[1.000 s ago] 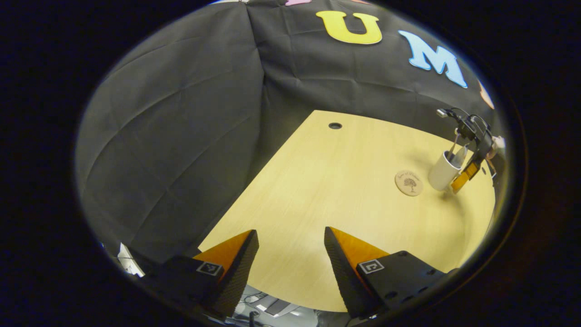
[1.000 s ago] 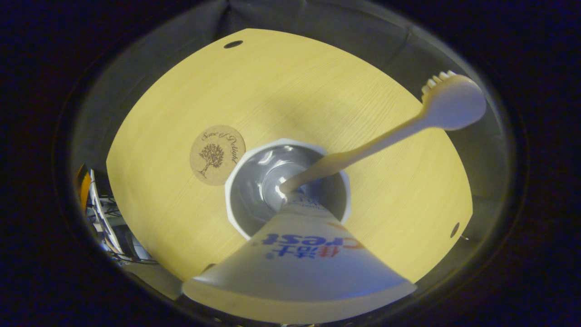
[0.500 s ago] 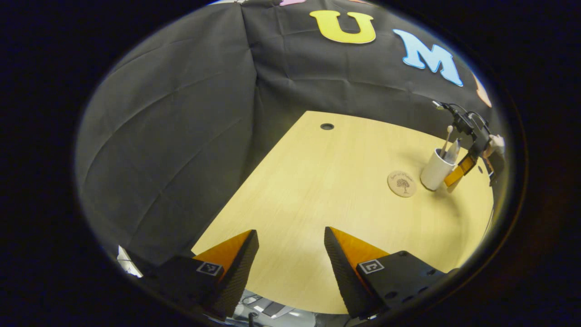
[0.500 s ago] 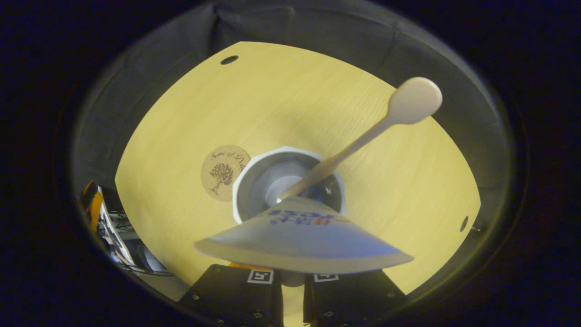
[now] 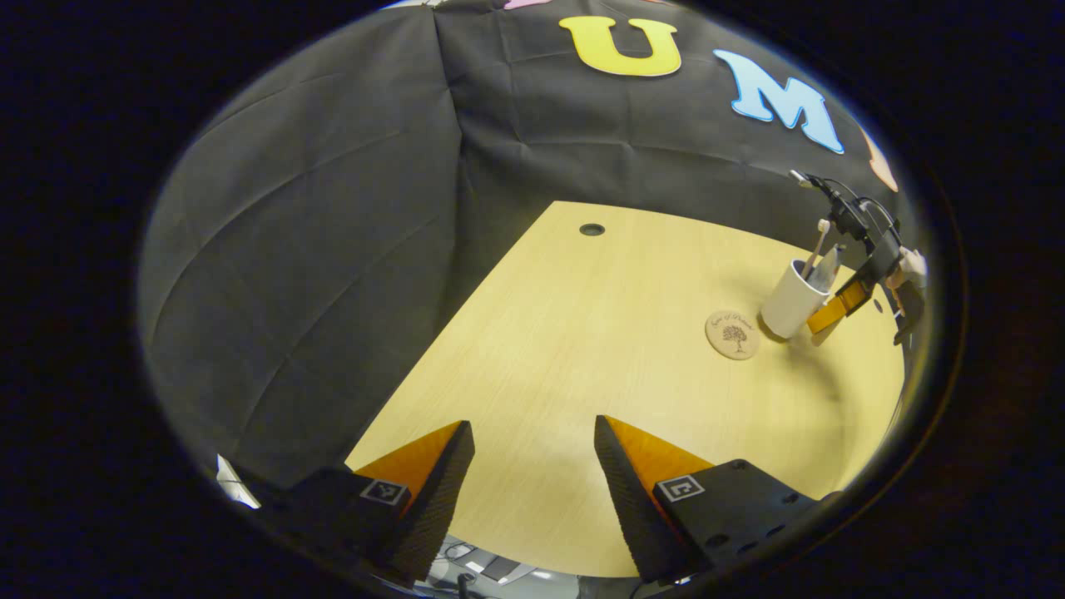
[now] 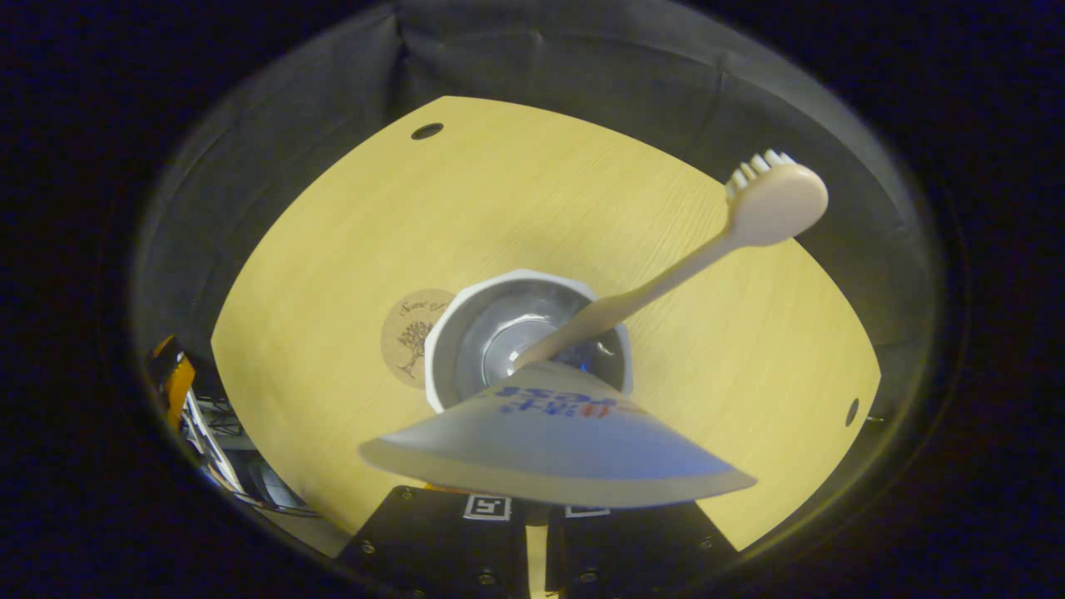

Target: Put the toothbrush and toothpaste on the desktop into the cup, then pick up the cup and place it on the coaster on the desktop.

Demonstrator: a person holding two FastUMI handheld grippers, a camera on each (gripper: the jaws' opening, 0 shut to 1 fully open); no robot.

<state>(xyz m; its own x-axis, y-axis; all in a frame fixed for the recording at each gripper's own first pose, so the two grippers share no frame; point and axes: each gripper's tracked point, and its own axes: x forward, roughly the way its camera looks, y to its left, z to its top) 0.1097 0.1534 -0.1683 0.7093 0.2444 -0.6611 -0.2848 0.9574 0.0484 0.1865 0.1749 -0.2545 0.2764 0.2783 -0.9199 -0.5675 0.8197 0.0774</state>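
On the bench, cup with toothbrush and toothpaste stands just beside coaster, at its 3 o'clock. Right gripper fingers: cannot tell. Left gripper fingers spread, empty. Pinch rim firmly, lift straight, centre on coaster.

A light wooden desktop with a fine straight grain was seen, bounded at its back and left edges by the black cloth wall, which hung in soft folds. A small round cable hole was set near the back left corner of the desktop, and a second hole was seen close to another edge. Below the near edge, cables and pale clutter were dimly made out.
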